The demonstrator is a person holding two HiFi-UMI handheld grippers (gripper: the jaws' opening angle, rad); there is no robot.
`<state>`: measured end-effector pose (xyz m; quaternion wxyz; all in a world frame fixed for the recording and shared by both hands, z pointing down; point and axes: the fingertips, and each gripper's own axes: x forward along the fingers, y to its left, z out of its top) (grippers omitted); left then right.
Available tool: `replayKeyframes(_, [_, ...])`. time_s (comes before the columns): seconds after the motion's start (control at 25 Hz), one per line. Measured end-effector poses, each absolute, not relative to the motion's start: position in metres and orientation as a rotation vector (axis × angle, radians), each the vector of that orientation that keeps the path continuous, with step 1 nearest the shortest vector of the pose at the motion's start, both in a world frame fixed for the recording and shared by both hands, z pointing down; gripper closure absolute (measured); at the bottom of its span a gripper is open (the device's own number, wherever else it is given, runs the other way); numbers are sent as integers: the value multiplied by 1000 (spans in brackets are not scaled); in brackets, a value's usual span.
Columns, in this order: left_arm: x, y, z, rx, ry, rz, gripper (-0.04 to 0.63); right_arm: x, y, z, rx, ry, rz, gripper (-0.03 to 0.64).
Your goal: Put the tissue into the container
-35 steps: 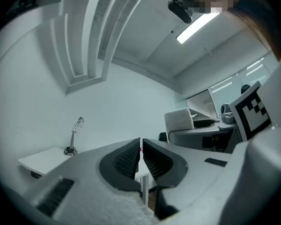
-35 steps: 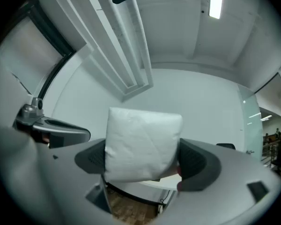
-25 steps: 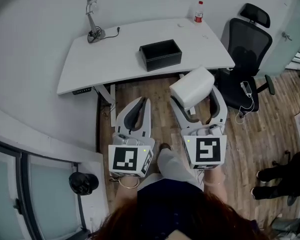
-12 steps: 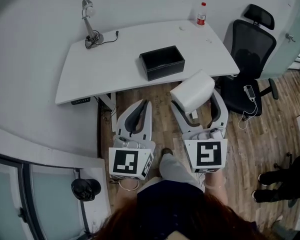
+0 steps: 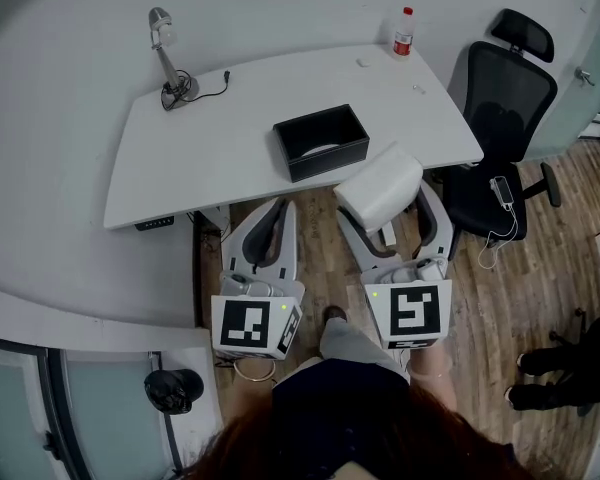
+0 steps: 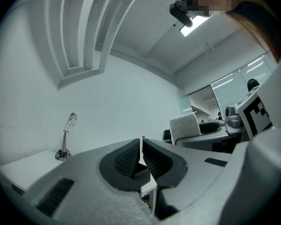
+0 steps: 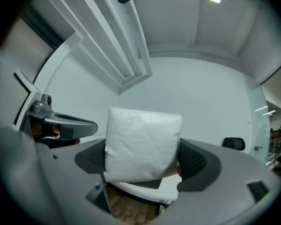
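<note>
A white pack of tissue (image 5: 380, 188) (image 7: 141, 146) is clamped between the jaws of my right gripper (image 5: 392, 208) (image 7: 143, 161), held in the air just in front of the desk's near edge. The black open container (image 5: 320, 142) stands on the white desk (image 5: 210, 148), slightly left of and beyond the pack; something pale lies inside it. My left gripper (image 5: 272, 230) (image 6: 141, 159) is shut with nothing in it, its dark ribbed pads (image 6: 124, 161) pressed together, hanging below the desk edge.
A desk lamp (image 5: 165, 53) with its cable stands at the desk's far left, a bottle with a red cap (image 5: 404, 32) at the far right. A black office chair (image 5: 502, 118) sits right of the desk. Wooden floor (image 5: 540, 268) lies below.
Both grippers have come closer to the desk with the tissue pack still held. The container now appears nearer to the pack.
</note>
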<state>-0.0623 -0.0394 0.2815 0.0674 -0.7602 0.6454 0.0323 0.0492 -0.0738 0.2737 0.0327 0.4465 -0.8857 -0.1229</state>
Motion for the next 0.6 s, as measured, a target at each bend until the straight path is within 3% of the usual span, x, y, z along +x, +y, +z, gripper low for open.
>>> replayKeyframes(0.6, [-73, -114, 275, -2254, 1967, 93, 558, 42, -145, 281, 1306, -2737, -297, 193])
